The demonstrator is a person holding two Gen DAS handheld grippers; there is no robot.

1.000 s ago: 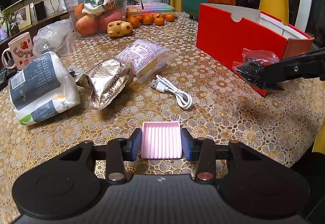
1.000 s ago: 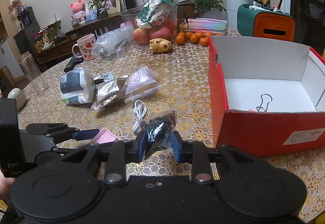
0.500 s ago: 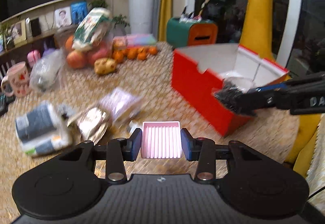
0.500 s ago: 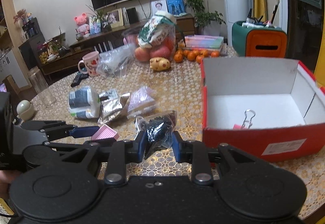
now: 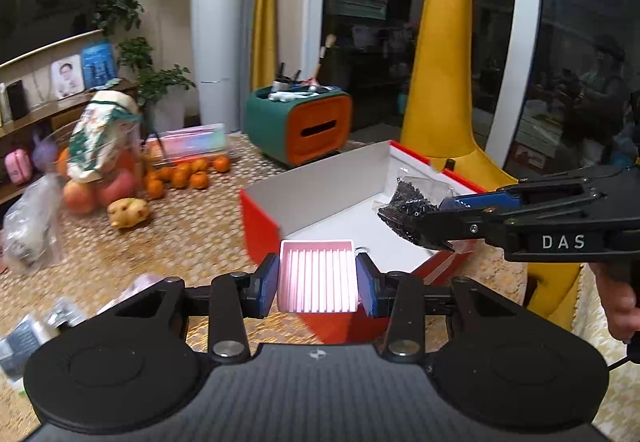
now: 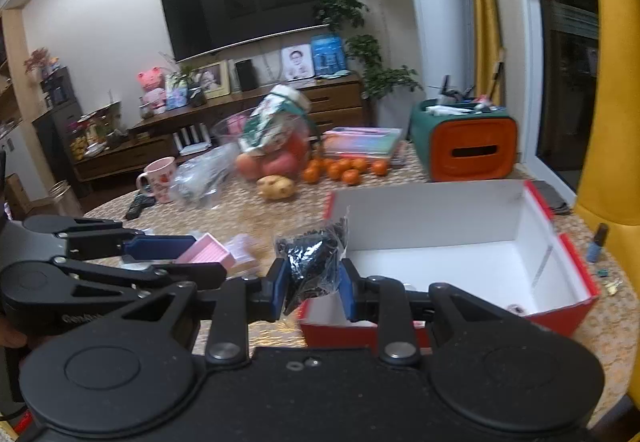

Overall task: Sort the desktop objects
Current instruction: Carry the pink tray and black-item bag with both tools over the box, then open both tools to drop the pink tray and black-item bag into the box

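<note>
While both loads hung above the red box point(image 5: 260, 226), the left gripper point(image 5: 317, 284) clamped a pink tray point(image 5: 317, 278), the right gripper point(image 6: 312, 288) pinched a black bag point(image 6: 316, 262), and snack packets point(image 5: 60, 322) beside that box remained unsorted on the table point(image 5: 180, 234).

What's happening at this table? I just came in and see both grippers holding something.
A person is sorting table clutter into the red box. The left gripper is shut on a pink tray; the right gripper is shut on a bag of black bits. Both hover at the box's near edge, nothing released yet.
</note>
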